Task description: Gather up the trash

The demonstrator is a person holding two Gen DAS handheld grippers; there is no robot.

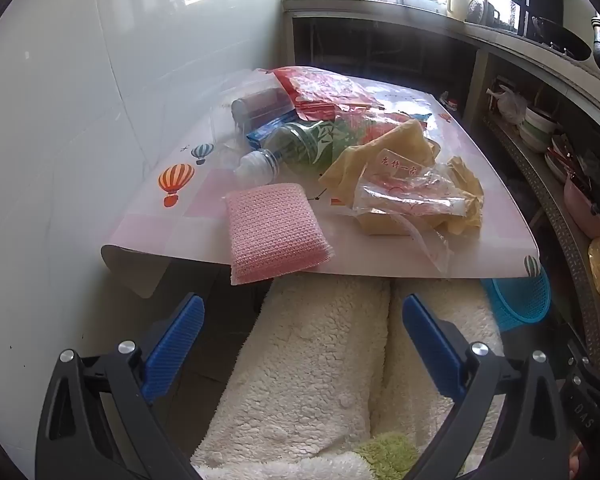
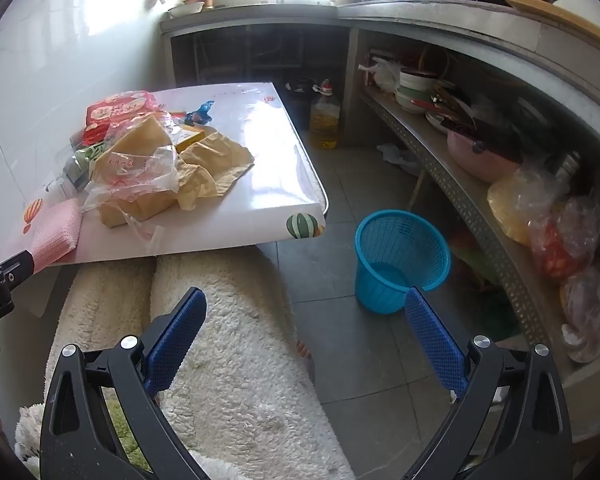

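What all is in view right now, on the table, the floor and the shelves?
table: one, white with balloon prints, by the tiled wall
sponge: one, pink, table's near edge
bottle: one, green label, lying on the table
yellow paper: crumpled pieces, mid table
clear bags: at least one, over the paper
red packet: one, far side
basket: one, blue, on the floor
oil jug: one, yellow, floor beyond the table
shelf: bowls and bags, right
legs: cream fleece
left gripper: open, empty
right gripper: open, empty
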